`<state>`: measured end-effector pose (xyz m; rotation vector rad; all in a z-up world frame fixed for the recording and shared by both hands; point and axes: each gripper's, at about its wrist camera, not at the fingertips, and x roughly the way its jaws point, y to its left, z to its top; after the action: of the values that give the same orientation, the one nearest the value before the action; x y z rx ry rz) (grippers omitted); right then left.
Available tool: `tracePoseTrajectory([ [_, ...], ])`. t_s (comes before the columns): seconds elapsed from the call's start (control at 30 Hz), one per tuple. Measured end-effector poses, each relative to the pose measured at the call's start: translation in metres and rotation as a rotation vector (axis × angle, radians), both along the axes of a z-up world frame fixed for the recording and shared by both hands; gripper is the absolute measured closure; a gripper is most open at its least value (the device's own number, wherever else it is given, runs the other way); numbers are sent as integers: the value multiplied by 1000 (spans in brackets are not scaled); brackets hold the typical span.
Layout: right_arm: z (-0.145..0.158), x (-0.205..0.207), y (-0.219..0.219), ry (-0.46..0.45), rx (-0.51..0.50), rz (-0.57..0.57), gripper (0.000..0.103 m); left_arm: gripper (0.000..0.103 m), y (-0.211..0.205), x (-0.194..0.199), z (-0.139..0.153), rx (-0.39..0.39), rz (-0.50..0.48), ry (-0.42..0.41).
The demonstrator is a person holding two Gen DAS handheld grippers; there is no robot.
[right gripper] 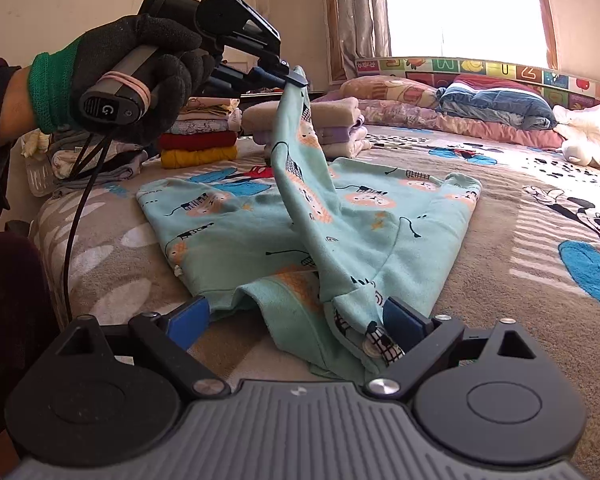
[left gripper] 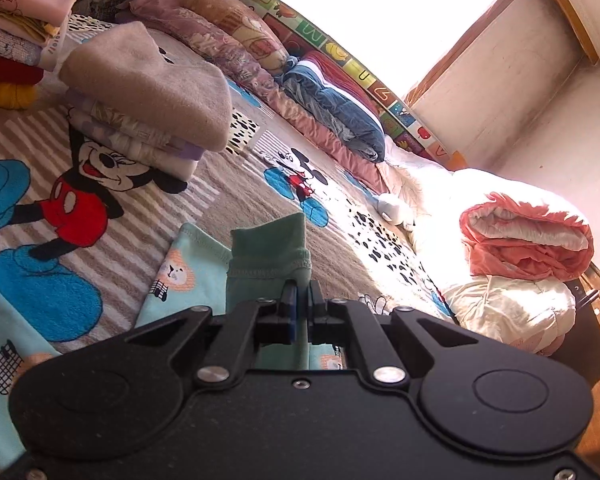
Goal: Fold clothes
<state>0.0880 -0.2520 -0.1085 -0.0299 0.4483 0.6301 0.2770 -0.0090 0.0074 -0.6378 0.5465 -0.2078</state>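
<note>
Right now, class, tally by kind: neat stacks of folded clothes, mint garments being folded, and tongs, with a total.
Folded stacks: 2 (red-and-yellow stack, beige-topped stack)
Mint garment: 1
Tongs: 2 (left tongs, right tongs)
Total: 5

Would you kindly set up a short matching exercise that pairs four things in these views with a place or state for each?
Things:
1. left claw
2. right claw
3. mint-green top
4. beige folded garment

Places or states:
A. on top of a stack of folded clothes
B. open, low at the top's near edge
C. spread on the bed, one sleeve lifted
D. shut on a sleeve cuff, raised above the bed

Pairs: 1-D, 2-B, 3-C, 4-A
</note>
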Motion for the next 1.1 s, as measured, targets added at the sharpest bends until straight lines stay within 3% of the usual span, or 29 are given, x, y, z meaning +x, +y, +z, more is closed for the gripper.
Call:
tracePoseTrajectory([
  [0.4,0,4,-6,32,68,9,8,101,-66,54,-11,38,-35,48],
  [0.73,-6,16,-29,111,239,-10,8,101,-103,91,-35,65,-53,112],
  [1.1,-7,17,-21,95,193,3,2,101,-142,112,-63,193,-88,154],
])
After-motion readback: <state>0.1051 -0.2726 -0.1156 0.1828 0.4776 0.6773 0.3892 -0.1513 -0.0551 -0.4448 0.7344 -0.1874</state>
